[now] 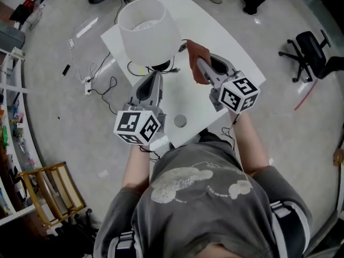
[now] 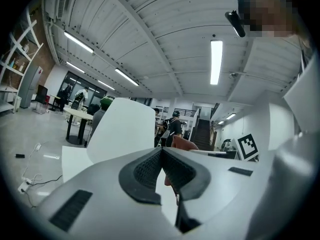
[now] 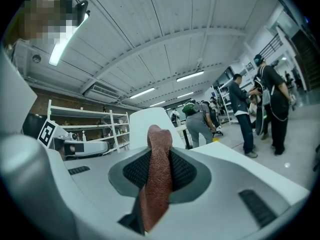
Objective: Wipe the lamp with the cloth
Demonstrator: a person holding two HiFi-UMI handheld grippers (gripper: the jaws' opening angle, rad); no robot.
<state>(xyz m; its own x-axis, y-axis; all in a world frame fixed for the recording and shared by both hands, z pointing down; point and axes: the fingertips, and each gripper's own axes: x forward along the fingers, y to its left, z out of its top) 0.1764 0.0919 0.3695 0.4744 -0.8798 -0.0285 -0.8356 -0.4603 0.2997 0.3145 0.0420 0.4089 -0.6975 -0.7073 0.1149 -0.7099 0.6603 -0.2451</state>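
A lamp with a white shade (image 1: 149,31) stands on the white table (image 1: 236,63), its dark base under the shade's near rim. My right gripper (image 1: 196,62) is shut on a reddish-brown cloth (image 1: 195,55), held just right of the shade. In the right gripper view the cloth (image 3: 156,176) is pinched between the jaws, with the shade (image 3: 150,120) behind it. My left gripper (image 1: 155,75) hovers by the lamp's base with its jaws together and nothing between them. In the left gripper view the shade (image 2: 122,129) and the cloth (image 2: 182,145) lie ahead.
A black cord (image 1: 137,69) loops on the table by the lamp's base. A power strip (image 1: 87,85) and cables lie on the floor at the left. An office chair (image 1: 309,50) stands at the right. People stand beyond the table's far end.
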